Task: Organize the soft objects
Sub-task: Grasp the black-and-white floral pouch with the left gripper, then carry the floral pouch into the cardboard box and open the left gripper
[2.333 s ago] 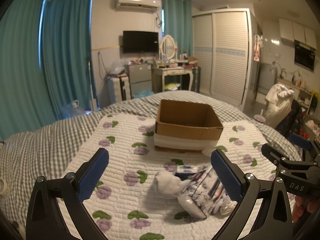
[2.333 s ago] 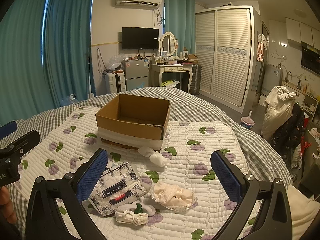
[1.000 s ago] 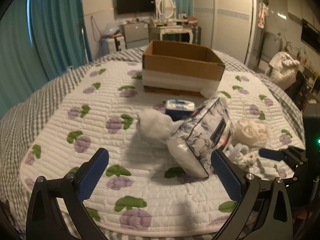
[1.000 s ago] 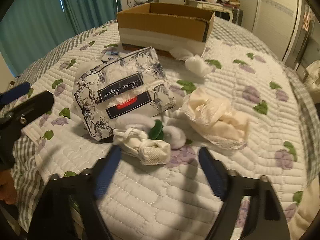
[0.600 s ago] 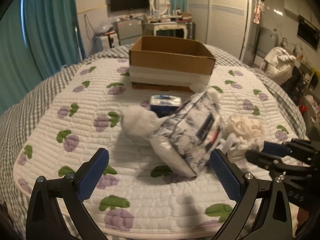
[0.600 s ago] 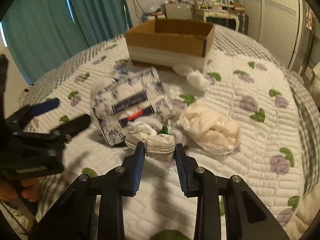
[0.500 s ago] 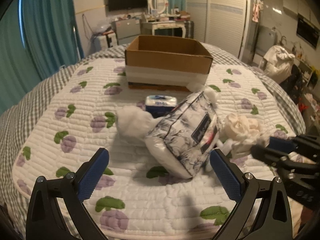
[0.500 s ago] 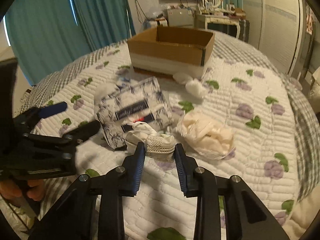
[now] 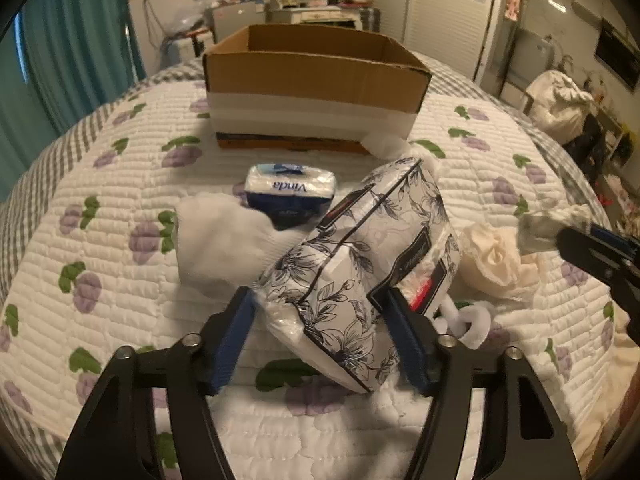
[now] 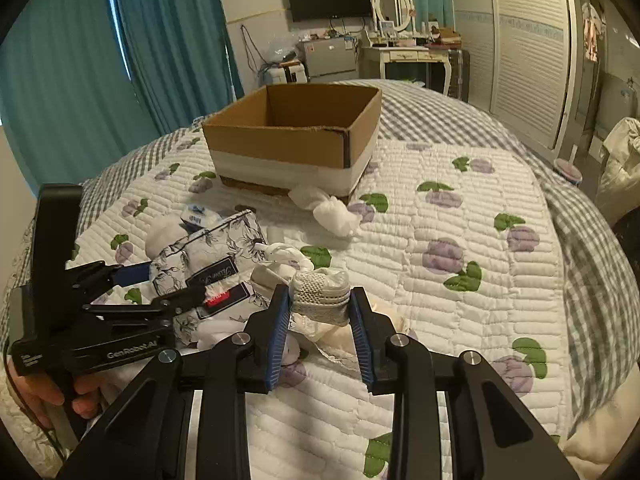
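Observation:
My left gripper (image 9: 318, 318) is shut on a floral tissue pack (image 9: 360, 264), which rests tilted on the quilt; the pack also shows in the right wrist view (image 10: 208, 264). My right gripper (image 10: 320, 312) is shut on a rolled white sock (image 10: 320, 294) and holds it above the bed; the sock shows at the right of the left wrist view (image 9: 540, 226). An open cardboard box (image 9: 316, 88) stands further back on the bed (image 10: 292, 136). A white sock ball (image 9: 220, 240), a blue Vinda tissue pack (image 9: 290, 192) and a cream cloth bundle (image 9: 496, 264) lie near the floral pack.
A knotted white cloth (image 10: 328, 208) lies in front of the box's right corner. A white looped strap (image 9: 468, 320) lies right of the floral pack. The bed's quilt (image 10: 460, 220) stretches to the right; a wardrobe and a dresser stand beyond the bed.
My left gripper has moved forward and shut on the floral tissue pack. My right gripper, shut on the rolled sock, has lifted it off the quilt.

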### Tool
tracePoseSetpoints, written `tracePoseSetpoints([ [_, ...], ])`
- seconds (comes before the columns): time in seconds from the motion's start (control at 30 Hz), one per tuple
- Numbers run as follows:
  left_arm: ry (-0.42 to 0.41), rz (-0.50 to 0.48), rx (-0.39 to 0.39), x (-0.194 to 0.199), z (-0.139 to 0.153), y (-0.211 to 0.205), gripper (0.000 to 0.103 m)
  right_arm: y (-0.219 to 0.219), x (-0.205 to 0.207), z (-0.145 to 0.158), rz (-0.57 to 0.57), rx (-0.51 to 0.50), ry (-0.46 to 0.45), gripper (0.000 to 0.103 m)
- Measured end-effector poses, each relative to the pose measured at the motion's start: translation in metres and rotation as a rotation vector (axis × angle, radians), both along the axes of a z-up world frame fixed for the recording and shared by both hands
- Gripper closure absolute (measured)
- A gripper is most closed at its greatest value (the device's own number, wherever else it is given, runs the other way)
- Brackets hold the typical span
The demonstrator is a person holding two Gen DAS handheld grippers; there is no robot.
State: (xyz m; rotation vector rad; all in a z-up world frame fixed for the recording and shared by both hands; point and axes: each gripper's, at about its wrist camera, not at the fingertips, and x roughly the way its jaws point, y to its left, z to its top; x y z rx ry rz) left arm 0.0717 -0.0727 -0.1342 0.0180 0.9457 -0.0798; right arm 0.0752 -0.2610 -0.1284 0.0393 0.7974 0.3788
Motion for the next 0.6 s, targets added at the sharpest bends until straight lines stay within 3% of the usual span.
tracePoseSetpoints([
  [0.1, -0.007, 0.008, -0.008, -0.005, 0.003, 0.004, 0.059, 0.001, 0.001, -0.004, 0.01, 0.011, 0.006, 0.073],
  [0.2, -0.028, 0.027, 0.007, -0.013, 0.01, 0.004, 0.064, 0.002, -0.002, -0.003, 0.024, 0.026, 0.005, 0.073],
  [0.33, -0.102, 0.067, -0.003, -0.034, 0.035, 0.009, 0.065, -0.001, -0.012, 0.006, 0.031, 0.044, -0.012, 0.073],
  [0.6, -0.261, 0.077, 0.002, -0.057, 0.117, 0.012, 0.065, -0.009, -0.026, 0.046, 0.044, 0.077, -0.099, 0.073],
])
